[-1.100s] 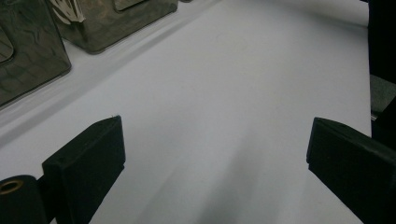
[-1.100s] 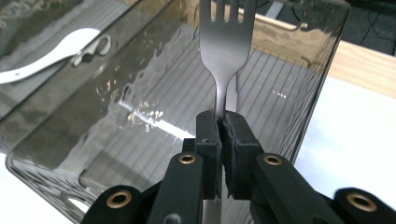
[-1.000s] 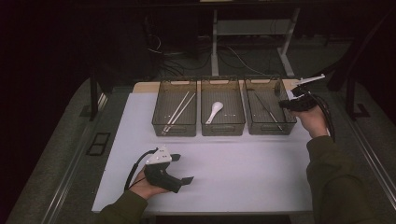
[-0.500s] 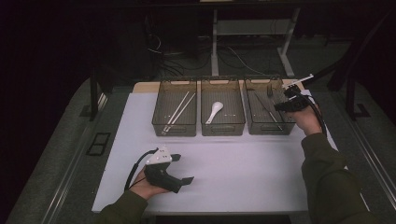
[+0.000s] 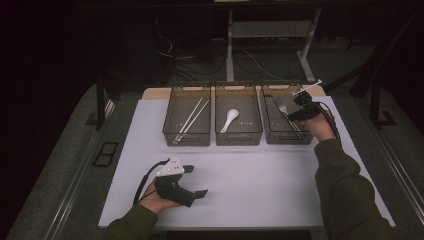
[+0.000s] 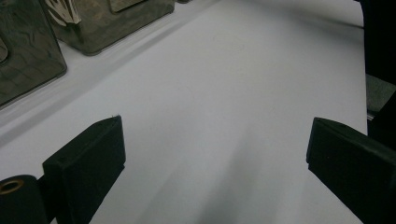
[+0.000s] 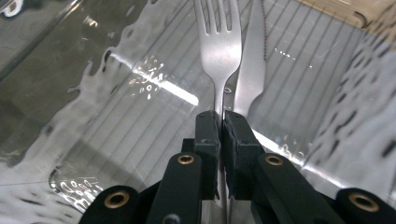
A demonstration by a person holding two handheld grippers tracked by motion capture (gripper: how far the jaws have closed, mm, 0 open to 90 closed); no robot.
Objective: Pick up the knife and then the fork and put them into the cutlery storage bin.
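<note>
Saw a big white sheet (image 5: 260, 170) spread flat over the table, w/ a bit of brown wood board (image 5: 155, 93) peeking out at the far left corner. Found a left bin (image 5: 186, 139) & a mid bin (image 5: 238, 139) on the sheet, see-through, side by side, just apart. Spotted 2 pale chopsticks (image 5: 190, 120) lying slanted in the left bin, close together. Spotted 1 white spoon (image 5: 230, 119) in the mid bin, bowl end far, handle near. Saw messy cables (image 5: 200, 57) & a pale desk leg (image 5: 230, 40) on the dark floor behind. Noticed 2 dark squares (image 5: 105, 153) on the floor, left of the table.
</note>
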